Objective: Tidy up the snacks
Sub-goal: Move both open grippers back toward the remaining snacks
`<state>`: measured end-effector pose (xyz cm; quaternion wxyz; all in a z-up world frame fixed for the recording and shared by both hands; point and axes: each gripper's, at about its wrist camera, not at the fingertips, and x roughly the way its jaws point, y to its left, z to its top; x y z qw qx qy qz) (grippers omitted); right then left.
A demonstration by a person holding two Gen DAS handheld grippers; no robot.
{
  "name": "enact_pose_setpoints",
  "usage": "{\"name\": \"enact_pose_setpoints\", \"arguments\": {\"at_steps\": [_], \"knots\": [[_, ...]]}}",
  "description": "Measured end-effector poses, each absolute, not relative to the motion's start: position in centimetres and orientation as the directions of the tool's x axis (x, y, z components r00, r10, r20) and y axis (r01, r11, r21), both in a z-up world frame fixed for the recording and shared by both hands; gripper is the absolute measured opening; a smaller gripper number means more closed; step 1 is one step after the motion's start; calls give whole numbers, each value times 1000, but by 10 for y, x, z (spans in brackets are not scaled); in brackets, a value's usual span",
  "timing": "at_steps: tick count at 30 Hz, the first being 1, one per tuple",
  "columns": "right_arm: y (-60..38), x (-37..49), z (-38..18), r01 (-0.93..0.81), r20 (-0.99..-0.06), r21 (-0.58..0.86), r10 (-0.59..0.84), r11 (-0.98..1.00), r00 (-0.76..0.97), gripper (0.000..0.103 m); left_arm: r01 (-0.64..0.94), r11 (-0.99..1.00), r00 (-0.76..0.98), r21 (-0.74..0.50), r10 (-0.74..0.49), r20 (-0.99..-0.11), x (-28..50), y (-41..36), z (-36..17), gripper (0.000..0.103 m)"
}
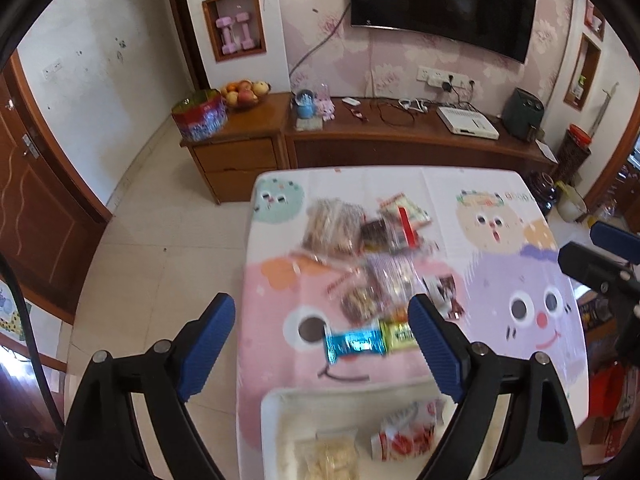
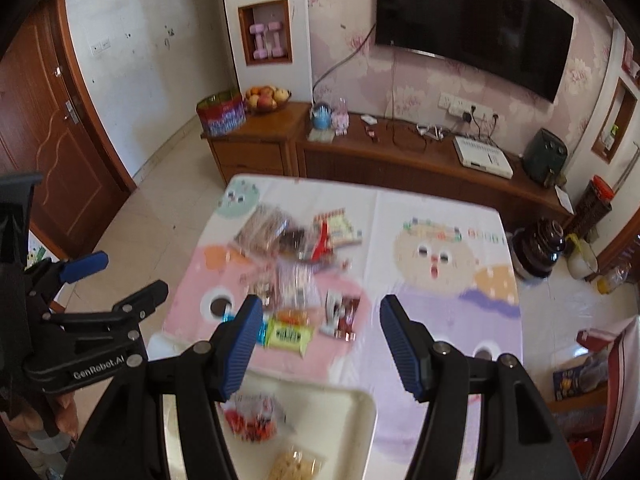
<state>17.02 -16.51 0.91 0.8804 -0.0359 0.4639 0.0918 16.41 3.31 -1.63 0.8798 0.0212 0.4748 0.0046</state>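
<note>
A heap of snack packets (image 1: 372, 256) (image 2: 296, 256) lies in the middle of a table with a cartoon-print cloth. A blue-wrapped bar (image 1: 354, 344) and a yellow-green packet (image 1: 398, 334) (image 2: 287, 336) lie nearest me. A white tray (image 1: 280, 412) (image 2: 352, 408) at the near edge holds a red-and-white packet (image 1: 406, 434) (image 2: 252, 420) and a pale biscuit packet (image 1: 328, 460) (image 2: 296, 464). My left gripper (image 1: 322, 318) hovers open above the table, nothing between its blue pads. My right gripper (image 2: 320, 320) is open too, empty, above the tray's far side.
The table cloth (image 2: 440, 280) is bare on the right half. Behind the table a wooden cabinet (image 1: 400, 140) carries a fruit bowl (image 1: 244, 94), a tin and cables. A television hangs on the wall. A brown door (image 2: 48, 128) stands at the left.
</note>
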Motion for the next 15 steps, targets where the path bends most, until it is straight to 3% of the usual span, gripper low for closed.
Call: {"name": "enact_pose_setpoints", "arguments": {"at_steps": [6,15], "knots": [[-161,219,-3,-203,-826,33,141,979,546,61,-19,998,545,61,61,-836,201,31,-32,88],[-148,269,-61,-223,-878,84,178,971,445,62,-34,994,454,102,107,-885,241,25,-99,88]]}}
